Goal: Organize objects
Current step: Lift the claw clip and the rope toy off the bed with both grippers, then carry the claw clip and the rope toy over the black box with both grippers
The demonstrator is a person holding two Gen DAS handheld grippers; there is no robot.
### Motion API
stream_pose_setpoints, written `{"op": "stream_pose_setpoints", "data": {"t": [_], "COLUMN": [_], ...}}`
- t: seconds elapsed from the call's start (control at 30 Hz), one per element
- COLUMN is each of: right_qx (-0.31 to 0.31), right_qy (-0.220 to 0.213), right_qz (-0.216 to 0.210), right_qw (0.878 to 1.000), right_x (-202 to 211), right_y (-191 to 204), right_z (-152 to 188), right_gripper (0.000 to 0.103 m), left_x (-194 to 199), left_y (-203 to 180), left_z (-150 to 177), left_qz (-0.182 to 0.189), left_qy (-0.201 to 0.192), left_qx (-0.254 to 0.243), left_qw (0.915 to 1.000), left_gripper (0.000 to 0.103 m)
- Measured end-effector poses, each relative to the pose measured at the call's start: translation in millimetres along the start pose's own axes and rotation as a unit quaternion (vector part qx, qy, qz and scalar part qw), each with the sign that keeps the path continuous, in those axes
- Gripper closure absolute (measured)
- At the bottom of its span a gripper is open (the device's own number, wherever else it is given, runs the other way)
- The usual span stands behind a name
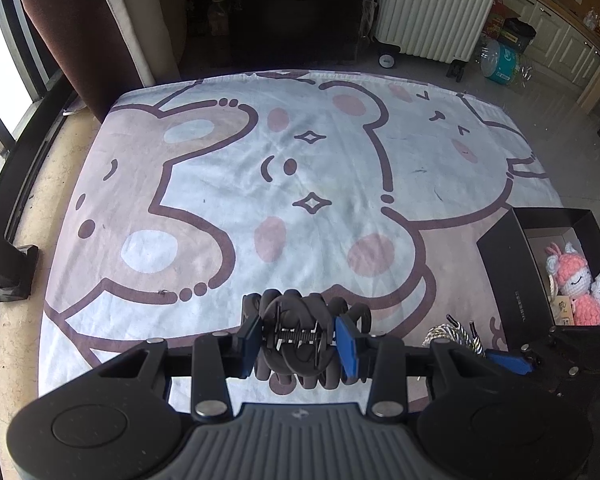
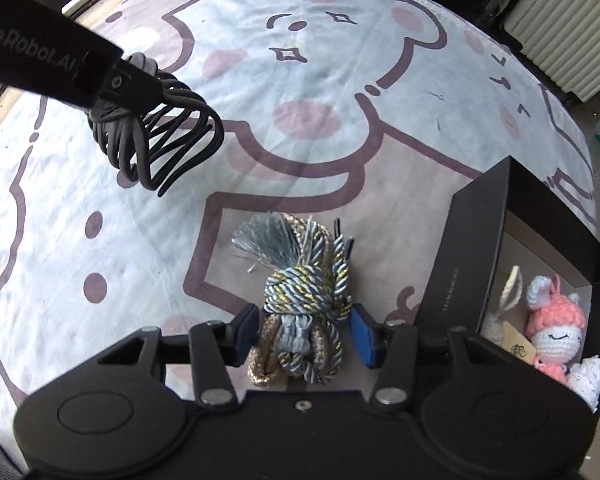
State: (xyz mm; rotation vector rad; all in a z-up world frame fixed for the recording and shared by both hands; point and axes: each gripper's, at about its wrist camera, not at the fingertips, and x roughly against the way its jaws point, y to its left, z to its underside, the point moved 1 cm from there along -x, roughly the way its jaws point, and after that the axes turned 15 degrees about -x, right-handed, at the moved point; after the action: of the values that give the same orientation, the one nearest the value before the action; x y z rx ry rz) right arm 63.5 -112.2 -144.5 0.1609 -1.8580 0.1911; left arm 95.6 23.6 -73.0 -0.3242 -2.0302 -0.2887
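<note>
My left gripper (image 1: 300, 340) is shut on a black hair claw clip (image 1: 300, 320) and holds it above the cartoon blanket (image 1: 220, 200); the clip also shows in the right wrist view (image 2: 160, 140), hanging from the left gripper. My right gripper (image 2: 306, 332) is open around a bundle of blue, gold and beige twisted cords (image 2: 300, 292) lying on the blanket; its pads stand just beside the bundle. The cords show in the left wrist view (image 1: 454, 332). An open black box (image 2: 472, 260) stands at the right.
The box (image 1: 512, 276) holds crocheted dolls, a pink one (image 2: 552, 328) and white ones. The blanket (image 2: 340, 60) ends on bare floor. A white radiator (image 1: 432, 4), dark furniture and a curtain (image 1: 80, 32) stand beyond it.
</note>
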Motion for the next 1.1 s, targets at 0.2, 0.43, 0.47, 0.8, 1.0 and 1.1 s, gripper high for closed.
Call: {"op": "stream_pose_setpoints", "data": {"t": [0.2, 0.43, 0.47, 0.8, 1.0, 1.1], "right_qx": [-0.020, -0.073, -0.077, -0.110, -0.120, -0.130], "right_qy": [-0.018, -0.061, -0.066, -0.115, -0.139, -0.143], "right_qz": [-0.012, -0.042, -0.044, -0.049, -0.032, -0.034], "right_qw": [1.000, 0.995, 0.994, 0.986, 0.982, 0.981], "right_x": [13.2, 41.7, 45.3, 74.9, 85.3, 87.8], "right_y": [-9.9, -27.0, -28.9, -49.3, -63.9, -72.4], "right_z": [-3.0, -9.3, -9.7, -9.3, -6.4, -5.0], "right_gripper": [0.055, 0.055, 0.055, 0.055, 0.055, 0.055], "left_x": [4.3, 17.7, 19.8, 36.6, 45.7, 50.5], "left_y": [-0.2, -5.1, -6.2, -15.9, -24.1, -28.6], "left_z": [-3.6, -8.5, -9.0, -13.2, -16.1, -17.7], "left_qz": [-0.009, -0.014, -0.015, -0.018, -0.025, -0.024], "left_qy": [-0.008, -0.025, -0.028, -0.045, -0.056, -0.062], "left_qx": [0.013, 0.024, 0.026, 0.030, 0.023, 0.021], "left_qw": [0.9998, 0.9993, 0.9992, 0.9984, 0.9979, 0.9976], "left_gripper": [0.062, 0.062, 0.062, 0.062, 0.062, 0.062]}}
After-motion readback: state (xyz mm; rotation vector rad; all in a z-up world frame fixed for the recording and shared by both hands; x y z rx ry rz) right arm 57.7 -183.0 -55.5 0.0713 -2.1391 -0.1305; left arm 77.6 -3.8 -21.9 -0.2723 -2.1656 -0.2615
